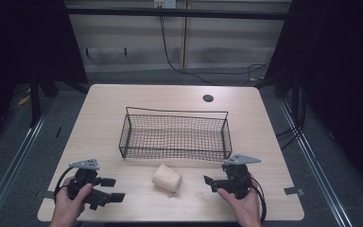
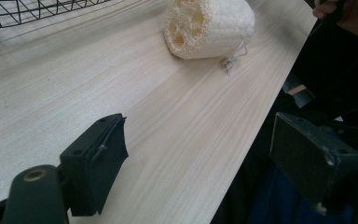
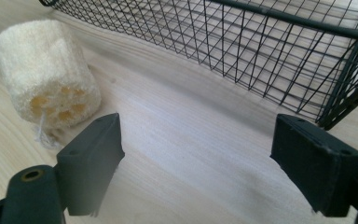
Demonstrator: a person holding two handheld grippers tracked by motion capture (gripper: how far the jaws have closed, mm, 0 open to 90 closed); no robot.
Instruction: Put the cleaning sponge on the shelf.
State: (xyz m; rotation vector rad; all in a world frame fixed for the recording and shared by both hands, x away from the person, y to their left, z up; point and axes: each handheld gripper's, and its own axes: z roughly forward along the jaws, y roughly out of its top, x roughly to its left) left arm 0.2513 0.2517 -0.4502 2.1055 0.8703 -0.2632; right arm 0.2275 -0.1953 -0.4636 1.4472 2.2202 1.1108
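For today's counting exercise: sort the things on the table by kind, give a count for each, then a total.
Loofah: 1
Wire basket: 1
Grippers: 2 (left gripper, right gripper)
Total: 4
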